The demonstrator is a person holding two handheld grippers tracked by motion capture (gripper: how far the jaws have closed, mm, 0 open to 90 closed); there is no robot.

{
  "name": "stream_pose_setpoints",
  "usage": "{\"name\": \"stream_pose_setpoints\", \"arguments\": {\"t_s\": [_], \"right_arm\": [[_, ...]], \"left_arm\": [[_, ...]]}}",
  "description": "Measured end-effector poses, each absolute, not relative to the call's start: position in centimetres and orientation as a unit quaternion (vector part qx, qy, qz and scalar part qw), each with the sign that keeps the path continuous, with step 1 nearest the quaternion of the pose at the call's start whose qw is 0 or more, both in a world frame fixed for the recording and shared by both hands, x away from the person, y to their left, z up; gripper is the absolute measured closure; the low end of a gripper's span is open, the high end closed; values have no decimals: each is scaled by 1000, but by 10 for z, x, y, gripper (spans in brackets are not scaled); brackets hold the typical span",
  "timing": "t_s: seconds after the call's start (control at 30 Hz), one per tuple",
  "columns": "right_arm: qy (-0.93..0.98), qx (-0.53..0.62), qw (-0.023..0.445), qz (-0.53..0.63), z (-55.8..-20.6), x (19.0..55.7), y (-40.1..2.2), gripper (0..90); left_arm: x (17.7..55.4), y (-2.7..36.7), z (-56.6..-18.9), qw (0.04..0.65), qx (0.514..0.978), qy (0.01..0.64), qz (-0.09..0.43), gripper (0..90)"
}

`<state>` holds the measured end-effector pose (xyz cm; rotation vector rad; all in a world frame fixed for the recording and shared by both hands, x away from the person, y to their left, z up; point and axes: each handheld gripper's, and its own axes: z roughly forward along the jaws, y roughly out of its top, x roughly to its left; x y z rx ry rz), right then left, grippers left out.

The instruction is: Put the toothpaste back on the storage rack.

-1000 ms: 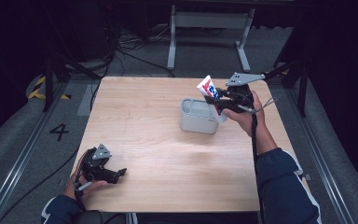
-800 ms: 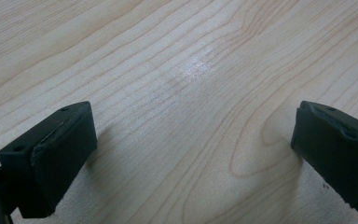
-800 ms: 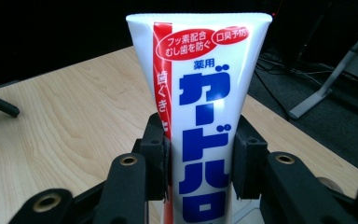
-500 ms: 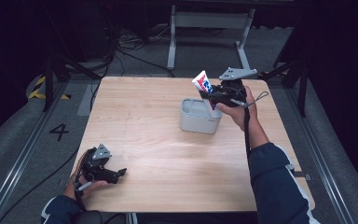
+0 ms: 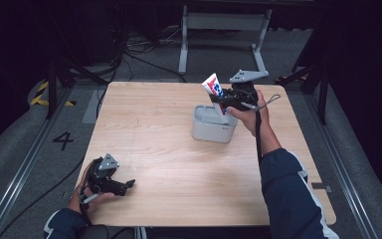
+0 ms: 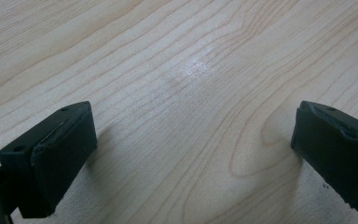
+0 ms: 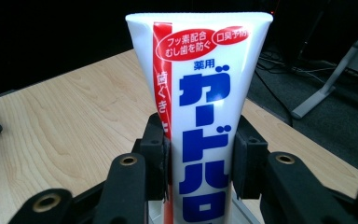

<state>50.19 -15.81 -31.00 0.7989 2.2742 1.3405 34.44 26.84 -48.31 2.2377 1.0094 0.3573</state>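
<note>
While the toothpaste tube [image 7: 198,116] is clamped upright in the right gripper [image 5: 229,101] above the grey bin [image 5: 213,127] | left gripper [image 6: 193,154] is held with jaws apart over bare table [image 5: 154,129] | risk: tube is pinched mid-body, so it could be tilted against the bin rim or squeezed out of the pads.

A: Left gripper [image 5: 124,185] status?
B: Sitting low at 7 o'clock, jaws standing wide apart, hand cradling it from below.
A: Right gripper [image 5: 218,101]?
B: Forearm is reaching toward 1 o'clock, jaws clamping tight, pointing toward 9 o'clock.
</note>
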Motion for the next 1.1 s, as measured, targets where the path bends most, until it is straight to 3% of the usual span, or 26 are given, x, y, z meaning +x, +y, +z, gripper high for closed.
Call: {"name": "stream_pose_setpoints", "arguments": {"t_s": [1.1], "right_arm": [[819, 300, 178, 456, -335, 528, -142, 636]], "left_arm": [[345, 269, -483, 323, 855, 380, 140, 5]]}}
